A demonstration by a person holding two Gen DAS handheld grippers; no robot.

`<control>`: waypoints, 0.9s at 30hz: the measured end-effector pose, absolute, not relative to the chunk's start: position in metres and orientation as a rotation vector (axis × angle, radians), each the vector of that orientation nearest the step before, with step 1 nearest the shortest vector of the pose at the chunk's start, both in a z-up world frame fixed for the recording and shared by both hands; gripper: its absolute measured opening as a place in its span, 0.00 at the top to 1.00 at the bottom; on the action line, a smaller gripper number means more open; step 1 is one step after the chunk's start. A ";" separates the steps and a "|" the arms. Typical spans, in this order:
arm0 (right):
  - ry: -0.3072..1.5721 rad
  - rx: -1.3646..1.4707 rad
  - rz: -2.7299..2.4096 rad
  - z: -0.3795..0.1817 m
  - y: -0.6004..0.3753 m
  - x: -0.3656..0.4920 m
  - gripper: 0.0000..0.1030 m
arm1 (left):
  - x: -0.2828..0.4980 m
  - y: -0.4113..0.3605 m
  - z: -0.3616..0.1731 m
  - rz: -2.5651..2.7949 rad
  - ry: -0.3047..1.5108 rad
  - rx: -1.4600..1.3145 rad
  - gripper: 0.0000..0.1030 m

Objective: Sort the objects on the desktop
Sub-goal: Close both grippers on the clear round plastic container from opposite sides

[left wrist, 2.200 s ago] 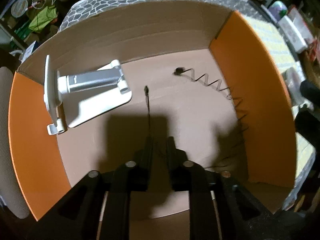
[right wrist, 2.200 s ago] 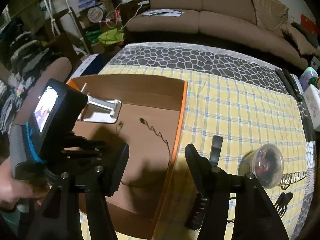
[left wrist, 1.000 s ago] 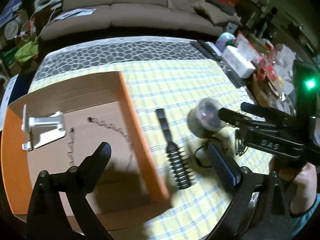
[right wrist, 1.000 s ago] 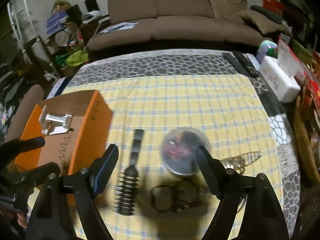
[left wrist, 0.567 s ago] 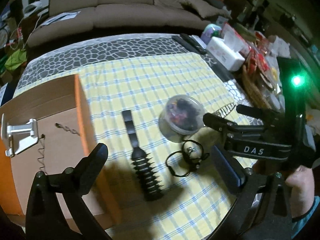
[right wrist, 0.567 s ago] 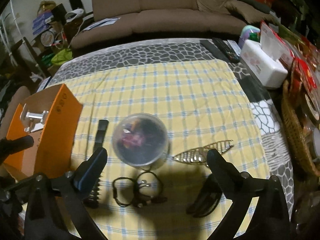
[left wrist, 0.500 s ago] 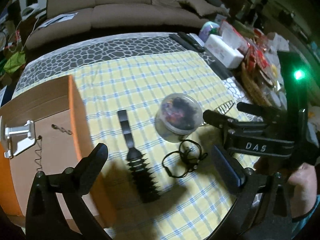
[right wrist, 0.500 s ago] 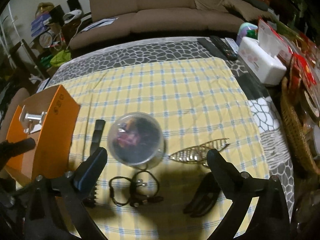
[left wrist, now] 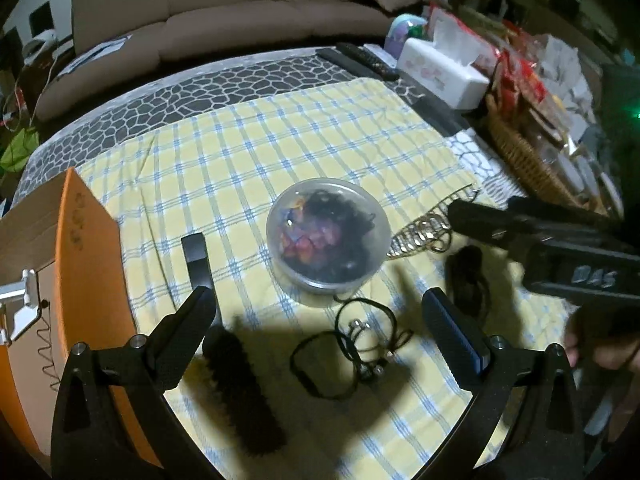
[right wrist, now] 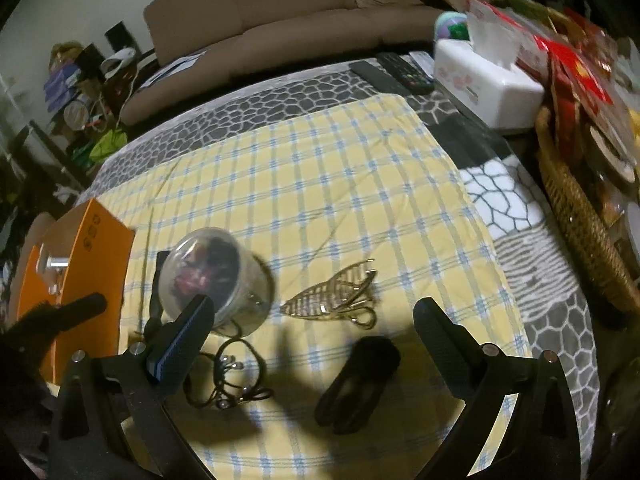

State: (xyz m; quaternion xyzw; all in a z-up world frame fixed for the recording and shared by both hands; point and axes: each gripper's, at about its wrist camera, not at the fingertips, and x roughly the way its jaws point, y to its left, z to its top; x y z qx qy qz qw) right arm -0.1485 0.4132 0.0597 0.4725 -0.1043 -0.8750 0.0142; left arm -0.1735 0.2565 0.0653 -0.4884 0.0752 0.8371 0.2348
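My left gripper hangs open over the yellow checked cloth, nothing between its fingers. Below it lie a black hairbrush, a tangled black cord and a clear round tub of hair ties. My right gripper is also wide open and empty. It hovers above a gold claw clip and a black hair clip, with the tub by its left finger. An orange cardboard box at the left holds a white phone stand.
A white tissue box, remotes and a wicker basket of clutter line the right side. A brown sofa stands behind the table. A hand holds the right gripper's body at the left view's right edge.
Both grippers have swung right, away from the orange box, and sunk toward the loose items on the cloth. The left gripper, shut inside the box earlier, is open; the right jaws have widened.
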 end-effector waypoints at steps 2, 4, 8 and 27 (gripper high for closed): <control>-0.353 1.464 -2.735 0.059 0.420 -0.149 0.02 | -0.177 0.260 0.060 2.304 0.218 -1.341 0.00; -0.389 1.456 -2.741 0.059 0.426 -0.149 0.02 | -0.183 0.265 0.053 2.311 0.233 -1.347 0.00; -0.434 1.450 -2.743 0.057 0.433 -0.150 0.02 | -0.193 0.270 0.043 2.324 0.235 -1.361 0.00; -0.503 1.353 -2.762 0.060 0.432 -0.151 0.02 | -0.215 0.285 0.020 2.276 0.186 -1.374 0.03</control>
